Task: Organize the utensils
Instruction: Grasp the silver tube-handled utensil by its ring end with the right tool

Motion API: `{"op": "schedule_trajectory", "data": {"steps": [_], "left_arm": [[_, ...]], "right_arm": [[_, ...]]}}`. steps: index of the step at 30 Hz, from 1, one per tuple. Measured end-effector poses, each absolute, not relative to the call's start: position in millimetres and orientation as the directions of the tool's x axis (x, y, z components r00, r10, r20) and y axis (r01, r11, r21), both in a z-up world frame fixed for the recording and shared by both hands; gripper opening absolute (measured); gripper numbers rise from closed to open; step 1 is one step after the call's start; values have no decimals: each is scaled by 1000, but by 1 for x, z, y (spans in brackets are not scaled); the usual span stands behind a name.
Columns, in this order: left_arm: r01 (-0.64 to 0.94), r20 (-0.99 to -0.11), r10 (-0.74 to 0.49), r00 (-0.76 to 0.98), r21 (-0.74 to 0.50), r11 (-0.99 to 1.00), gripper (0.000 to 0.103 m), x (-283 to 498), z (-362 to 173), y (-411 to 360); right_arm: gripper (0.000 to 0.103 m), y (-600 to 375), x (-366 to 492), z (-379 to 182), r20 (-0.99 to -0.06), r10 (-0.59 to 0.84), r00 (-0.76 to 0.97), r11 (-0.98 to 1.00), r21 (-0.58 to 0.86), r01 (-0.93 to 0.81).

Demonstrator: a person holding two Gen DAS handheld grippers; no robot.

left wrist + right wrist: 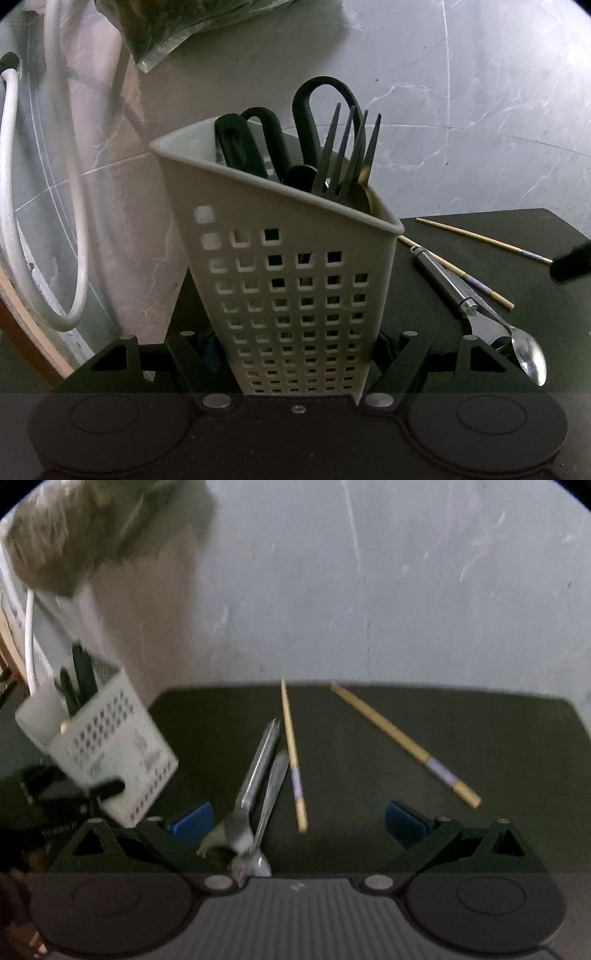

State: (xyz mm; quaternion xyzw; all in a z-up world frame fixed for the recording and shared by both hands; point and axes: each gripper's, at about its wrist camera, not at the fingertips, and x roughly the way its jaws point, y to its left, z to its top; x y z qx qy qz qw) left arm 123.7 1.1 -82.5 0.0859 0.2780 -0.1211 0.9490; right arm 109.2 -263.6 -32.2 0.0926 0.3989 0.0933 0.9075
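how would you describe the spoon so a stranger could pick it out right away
Start at the dark mat right of the white perforated caddy. Several loose utensils lie there, including two wooden chopsticks. The spoon is the slim shiny metal piece with an oval bowl, lying against a thicker steel-handled utensil.

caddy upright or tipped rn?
Tipped. The white caddy leans off vertical in both wrist views, clamped between the left gripper's fingers. Scissors and fork are inside.

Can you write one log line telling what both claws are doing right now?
left claw: shut on utensil holder | right claw: open over spoon, chopsticks | mat: utensils left
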Motion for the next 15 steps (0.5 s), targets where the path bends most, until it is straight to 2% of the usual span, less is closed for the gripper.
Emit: {"op": "schedule_trajectory", "data": {"steps": [5, 8, 12, 15], "left_arm": [[265, -549, -169, 819, 101, 959, 77, 123, -81, -4], [258, -548, -161, 821, 104, 960, 78, 123, -82, -4], [250, -547, -155, 823, 104, 963, 78, 122, -82, -6], [248, -545, -153, 825, 104, 963, 78, 122, -82, -6]], "right_arm": [[102, -247, 131, -43, -721, 350, 599, 931, 337, -138], [102, -231, 155, -49, -751, 305, 586, 947, 304, -104], [101, -218, 176, -49, -742, 312, 594, 949, 269, -163], [91, -210, 193, -50, -751, 299, 588, 950, 180, -253]]}}
